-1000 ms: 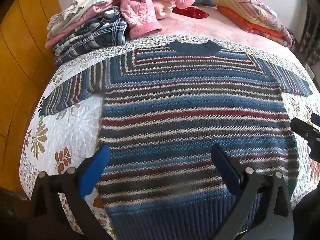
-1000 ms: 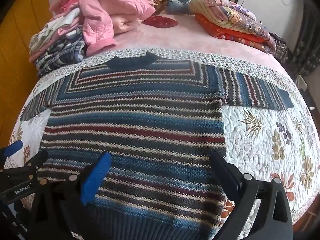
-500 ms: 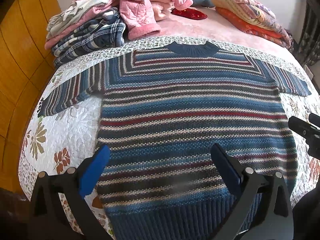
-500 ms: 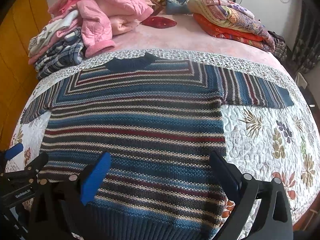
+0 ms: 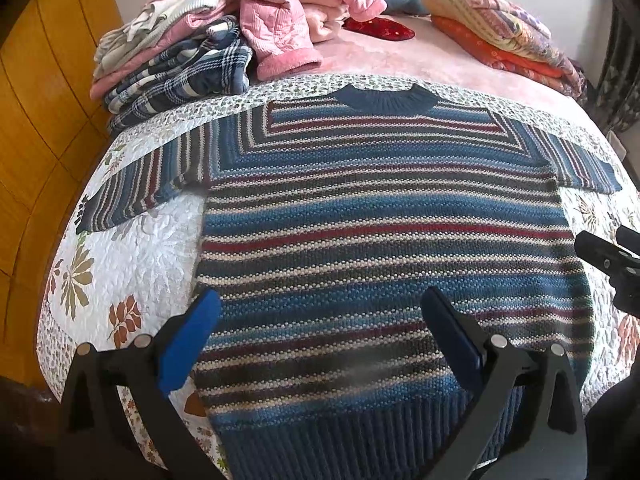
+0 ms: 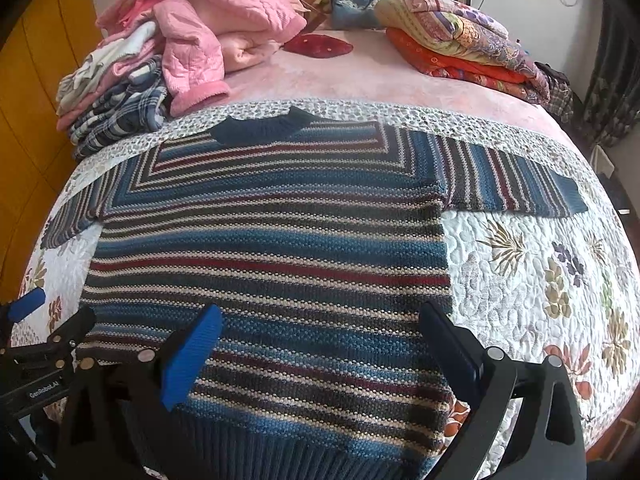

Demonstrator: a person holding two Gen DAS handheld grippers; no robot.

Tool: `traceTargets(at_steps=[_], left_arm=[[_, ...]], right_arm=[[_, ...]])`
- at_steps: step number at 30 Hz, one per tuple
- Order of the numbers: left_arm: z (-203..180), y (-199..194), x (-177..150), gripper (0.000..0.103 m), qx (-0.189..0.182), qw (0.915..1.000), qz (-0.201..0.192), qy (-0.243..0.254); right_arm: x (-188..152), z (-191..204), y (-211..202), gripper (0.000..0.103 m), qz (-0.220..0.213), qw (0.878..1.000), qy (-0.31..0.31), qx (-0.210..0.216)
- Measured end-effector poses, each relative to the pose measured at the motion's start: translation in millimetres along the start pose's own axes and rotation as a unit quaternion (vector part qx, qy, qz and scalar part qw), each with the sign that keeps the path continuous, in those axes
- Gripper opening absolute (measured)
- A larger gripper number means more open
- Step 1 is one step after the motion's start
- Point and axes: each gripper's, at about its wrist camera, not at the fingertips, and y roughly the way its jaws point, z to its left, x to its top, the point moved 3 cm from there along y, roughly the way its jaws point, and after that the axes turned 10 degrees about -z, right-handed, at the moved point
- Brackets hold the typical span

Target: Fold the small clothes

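The striped sweater (image 5: 376, 240) lies flat on the bed's quilt (image 5: 120, 264), collar far ahead, ribbed hem nearest — long axis running straight away from both tools. The left hand-held gripper (image 5: 320, 332) and right hand-held gripper (image 6: 320, 336) hover spread wide and empty over the hem — each nearest its own hem corner.

White quilted bedspread with leaf and flower prints (image 6: 532, 280) covers the near part of the bed; pink plush blanket (image 6: 360, 76) lies beyond it; folded orange and floral-patterned quilts (image 6: 460, 44) stacked at far right; flat dark red cushion with pale dots (image 6: 318, 46) at far centre; blue patterned pillow (image 6: 360, 0) behind it; yellow wooden panelled wall (image 5: 36, 120) at left.
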Motion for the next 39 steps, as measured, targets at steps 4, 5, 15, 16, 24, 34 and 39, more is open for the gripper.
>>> traceTargets(at_steps=[4, 5, 15, 16, 24, 34, 39], left_arm=[[0.7, -0.7, -0.4, 0.100, 0.000, 1.0000, 0.000, -0.001], [0.5, -0.4, -0.4, 0.100, 0.000, 1.0000, 0.001, 0.000], [2.7, 0.7, -0.3, 0.100, 0.003, 1.0000, 0.003, -0.004], [2.8, 0.6, -0.4, 0.100, 0.003, 1.0000, 0.003, -0.004], [3.6, 0.5, -0.3, 0.100, 0.004, 1.0000, 0.003, -0.005], [5.1, 0.0, -0.5, 0.100, 0.004, 1.0000, 0.002, -0.005], [5.3, -0.2, -0.7, 0.100, 0.005, 1.0000, 0.002, -0.005]], right_arm=[[0.3, 0.0, 0.3, 0.099, -0.001, 1.000, 0.000, 0.000], [0.3, 0.0, 0.3, 0.099, 0.000, 1.000, 0.000, 0.000], [1.4, 1.2, -0.3, 0.099, -0.002, 1.000, 0.001, 0.001], [1.6, 0.8, -0.5, 0.099, -0.003, 1.000, 0.001, 0.001], [1.7, 1.0, -1.1, 0.099, -0.004, 1.000, 0.002, 0.002], [2.5, 1.1, -1.9, 0.099, -0.008, 1.000, 0.002, 0.002], [3.7, 0.9, -2.4, 0.099, -0.010, 1.000, 0.002, 0.002]])
